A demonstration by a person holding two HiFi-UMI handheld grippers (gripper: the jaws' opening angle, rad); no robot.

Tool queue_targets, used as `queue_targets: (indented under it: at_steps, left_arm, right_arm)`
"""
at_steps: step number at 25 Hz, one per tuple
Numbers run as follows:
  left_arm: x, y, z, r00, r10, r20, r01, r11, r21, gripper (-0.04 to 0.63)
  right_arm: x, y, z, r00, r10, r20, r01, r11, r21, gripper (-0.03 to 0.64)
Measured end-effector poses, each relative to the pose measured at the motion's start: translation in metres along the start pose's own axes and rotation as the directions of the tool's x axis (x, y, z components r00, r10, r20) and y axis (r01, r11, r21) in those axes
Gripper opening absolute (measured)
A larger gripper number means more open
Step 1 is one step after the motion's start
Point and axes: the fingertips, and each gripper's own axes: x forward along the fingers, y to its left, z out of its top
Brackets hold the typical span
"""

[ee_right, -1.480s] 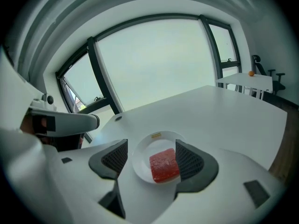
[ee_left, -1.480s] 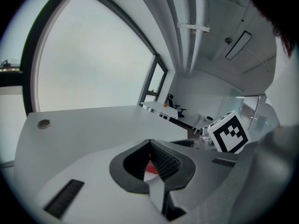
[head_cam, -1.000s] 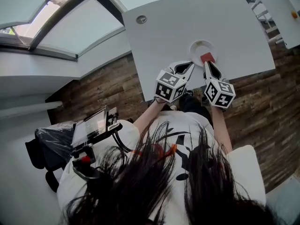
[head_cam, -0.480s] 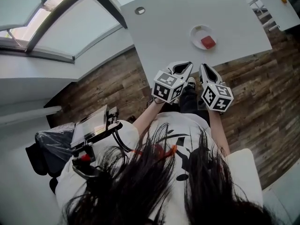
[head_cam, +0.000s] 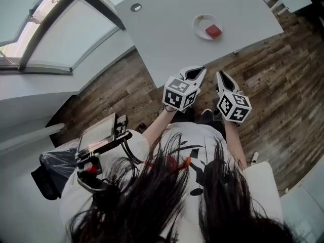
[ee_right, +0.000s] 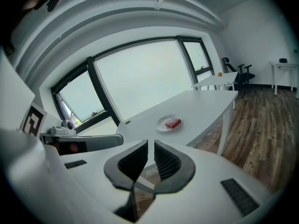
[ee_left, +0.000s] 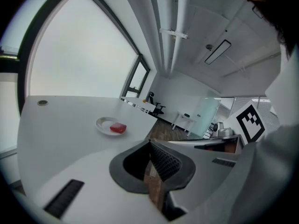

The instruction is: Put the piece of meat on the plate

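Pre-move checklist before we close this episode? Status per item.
1. Piece of meat on the plate: ok, it lies on it.
2. Plate fully on the table: ok.
3. Left gripper empty: ok, jaws together, nothing between them.
4. Right gripper empty: ok, jaws together, nothing between them.
5. Both grippers clear of the table: ok, both are over the wooden floor, apart from plate and meat.
6. Meat inside the plate's rim all round: cannot tell, too small in every view.
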Motion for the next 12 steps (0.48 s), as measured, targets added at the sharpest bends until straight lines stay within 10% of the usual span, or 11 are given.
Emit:
queue_targets:
  at_steps: [12]
  left_arm:
    - [-0.009, -0.007, -0.014, 0.998, 0.057, 0.013, -0.055, 0.995, -0.087, 0.006]
  right_arm:
    - [-0.036, -0.006, -0.02, 1.0, 0.002, -0.022, -0.002, 1.0, 0.021, 0.049]
